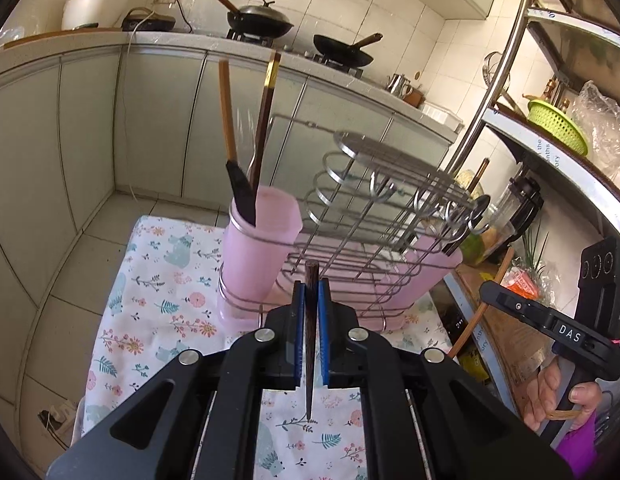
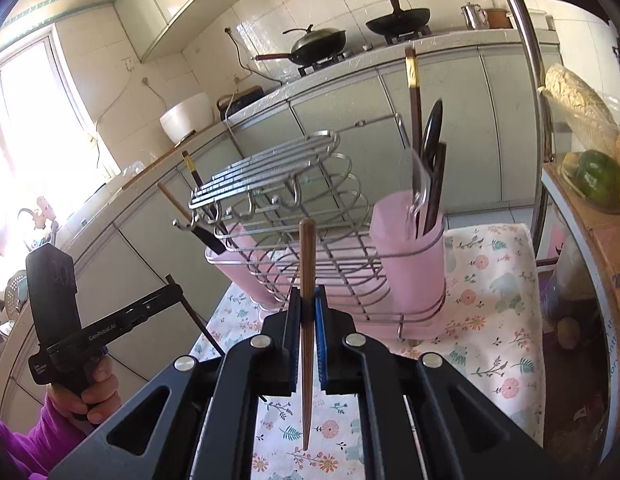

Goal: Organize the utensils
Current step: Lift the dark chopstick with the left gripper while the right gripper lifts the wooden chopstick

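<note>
While both claws gripped a chopstick each, sorting stood partly done.
Left claw (image 1: 309,312) held dark chopstick (image 1: 311,344), right claw (image 2: 308,320) brown chopstick (image 2: 306,320), both short of the rack (image 1: 361,216); its pink cup (image 1: 258,248) at the bench's far edge already held several utensils.

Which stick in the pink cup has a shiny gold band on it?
The dark brown chopstick, the tallest thing standing in the pink cup. A gold band sits near its top; the lighter wooden handle beside it is plain.
</note>
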